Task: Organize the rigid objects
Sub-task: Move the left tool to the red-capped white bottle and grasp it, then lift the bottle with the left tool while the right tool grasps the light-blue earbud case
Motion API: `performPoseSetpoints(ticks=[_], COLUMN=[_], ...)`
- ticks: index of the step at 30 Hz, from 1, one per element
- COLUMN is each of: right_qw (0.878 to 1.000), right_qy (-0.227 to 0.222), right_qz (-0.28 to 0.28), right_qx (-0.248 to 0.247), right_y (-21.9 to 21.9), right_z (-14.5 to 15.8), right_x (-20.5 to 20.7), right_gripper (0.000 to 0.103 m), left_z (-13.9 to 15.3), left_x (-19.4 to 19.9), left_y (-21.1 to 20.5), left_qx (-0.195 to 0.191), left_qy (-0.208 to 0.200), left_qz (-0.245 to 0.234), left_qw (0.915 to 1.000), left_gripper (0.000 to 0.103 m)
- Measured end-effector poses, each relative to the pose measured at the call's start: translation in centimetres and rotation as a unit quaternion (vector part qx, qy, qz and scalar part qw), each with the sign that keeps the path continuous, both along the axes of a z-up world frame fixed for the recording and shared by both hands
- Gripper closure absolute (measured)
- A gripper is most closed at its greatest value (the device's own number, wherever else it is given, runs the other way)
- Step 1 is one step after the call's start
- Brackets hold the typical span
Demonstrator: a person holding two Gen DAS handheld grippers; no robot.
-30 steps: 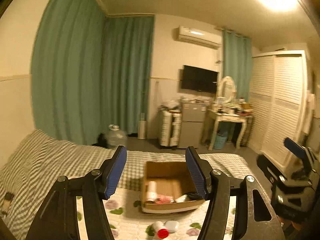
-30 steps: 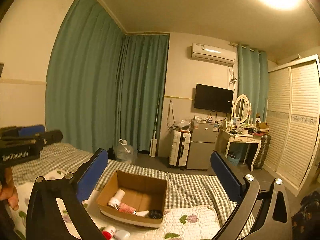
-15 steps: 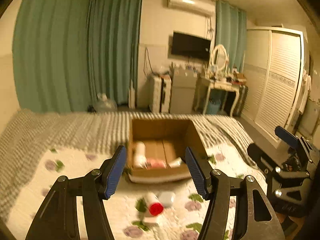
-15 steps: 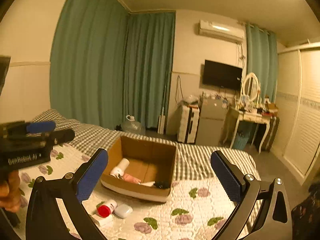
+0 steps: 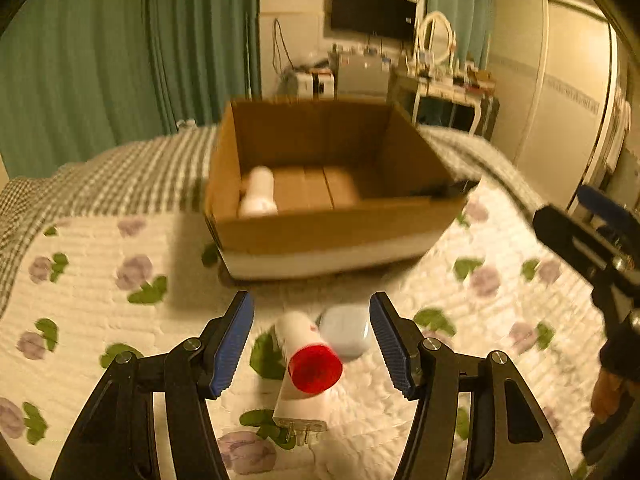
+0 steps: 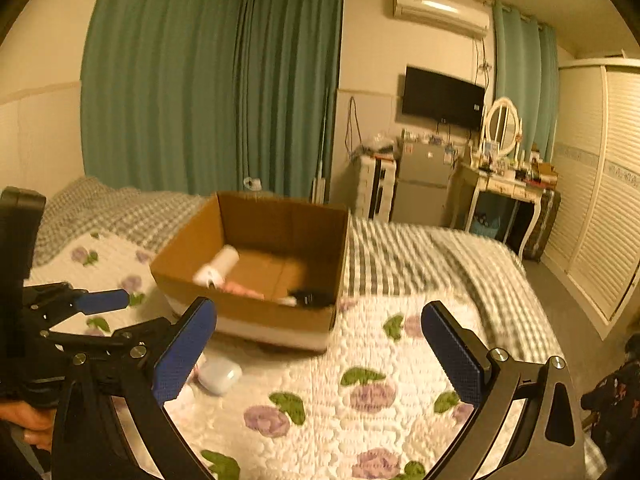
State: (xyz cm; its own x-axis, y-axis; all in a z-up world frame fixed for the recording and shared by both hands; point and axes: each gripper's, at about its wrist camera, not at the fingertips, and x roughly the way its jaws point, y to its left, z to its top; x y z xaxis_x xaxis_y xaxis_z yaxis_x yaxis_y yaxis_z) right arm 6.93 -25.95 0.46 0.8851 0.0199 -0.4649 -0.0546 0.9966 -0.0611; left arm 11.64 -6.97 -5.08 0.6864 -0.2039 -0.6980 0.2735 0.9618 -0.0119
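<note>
Left tongs (image 5: pixel 311 342) spread wide, grasping nothing; their jaws have just been narrowing slightly around a white bottle with a red cap (image 5: pixel 306 350), which lies between the blue pads untouched, atop a white plug adapter (image 5: pixel 300 410). Pale rounded case (image 5: pixel 346 330) just beyond the bottle, touching it. Cardboard box (image 5: pixel 320 232) farther ahead on the flowered quilt (image 5: pixel 100 320), a white bottle (image 5: pixel 258 192) inside. Right tongs (image 6: pixel 318 354) released, empty, over bare quilt, box ahead to their left.

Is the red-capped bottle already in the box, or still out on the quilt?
Out. The red-capped bottle lies tipped on the quilt, in front of the cardboard box.
</note>
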Motion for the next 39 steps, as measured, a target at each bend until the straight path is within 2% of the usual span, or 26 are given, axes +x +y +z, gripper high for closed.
performPoseSetpoints(ticks=[7,8,9,10,12,17,25,29,31,33,36,38,39], right_qw=[0.999,0.999,0.998,0.998,0.997,0.994,0.988,0.98,0.977,0.975,0.975,0.977,0.978], right_qy=[0.041,0.049,0.058,0.065,0.08,0.104,0.134,0.178,0.192,0.193,0.197,0.192,0.189], right_qz=[-0.003,0.001,0.006,0.01,0.015,0.034,0.07,0.084,0.085,0.091,0.086,0.072,0.072], right_qx=[0.009,0.008,0.007,0.006,0.004,0.008,-0.013,-0.034,-0.045,-0.055,-0.062,-0.059,-0.053], right_y=[0.4,0.7,0.9,1.2,1.5,2.7,5.8,8.2,9.0,9.7,9.8,9.3,9.0], right_z=[-4.5,-5.1,-5.9,-6.4,-7.7,-10.1,-12.1,-14.0,-14.8,-15.1,-15.4,-15.3,-15.1], right_x=[2.7,3.1,3.6,4.0,4.7,6.1,8.0,9.7,10.2,10.3,10.2,10.0,9.8], right_gripper=[0.001,0.001,0.001,0.002,0.005,0.005,0.005,0.005,0.006,0.012,0.032,0.061,0.069], left_z=[-5.3,-5.9,-6.5,-6.9,-7.0,-6.7,-5.5,-5.7,-5.8,-6.1,-6.3,-6.2,-6.1], left_x=[2.0,2.3,2.6,2.8,3.0,2.7,3.2,3.8,3.6,3.4,3.2,3.1,3.0], left_y=[1.0,1.2,1.4,1.9,2.6,3.8,8.7,10.5,9.8,9.0,8.5,8.8,9.0], left_qx=[-0.001,-0.003,-0.005,-0.014,-0.036,-0.054,-0.046,-0.066,-0.044,-0.026,-0.024,-0.033,-0.038], left_qy=[0.066,0.078,0.092,0.099,0.103,0.1,0.078,0.087,0.075,0.067,0.063,0.063,0.062], left_qz=[-0.001,0.0,0.003,0.009,0.009,0.001,0.056,0.073,0.068,0.061,0.055,0.056,0.057], left_qw=[0.9978,0.997,0.9958,0.9949,0.994,0.9935,0.9943,0.9914,0.9939,0.9955,0.9962,0.9959,0.9957], left_gripper=[0.044,0.058,0.066,0.066,0.066,0.067,0.067,0.067,0.067,0.067,0.067,0.067,0.067])
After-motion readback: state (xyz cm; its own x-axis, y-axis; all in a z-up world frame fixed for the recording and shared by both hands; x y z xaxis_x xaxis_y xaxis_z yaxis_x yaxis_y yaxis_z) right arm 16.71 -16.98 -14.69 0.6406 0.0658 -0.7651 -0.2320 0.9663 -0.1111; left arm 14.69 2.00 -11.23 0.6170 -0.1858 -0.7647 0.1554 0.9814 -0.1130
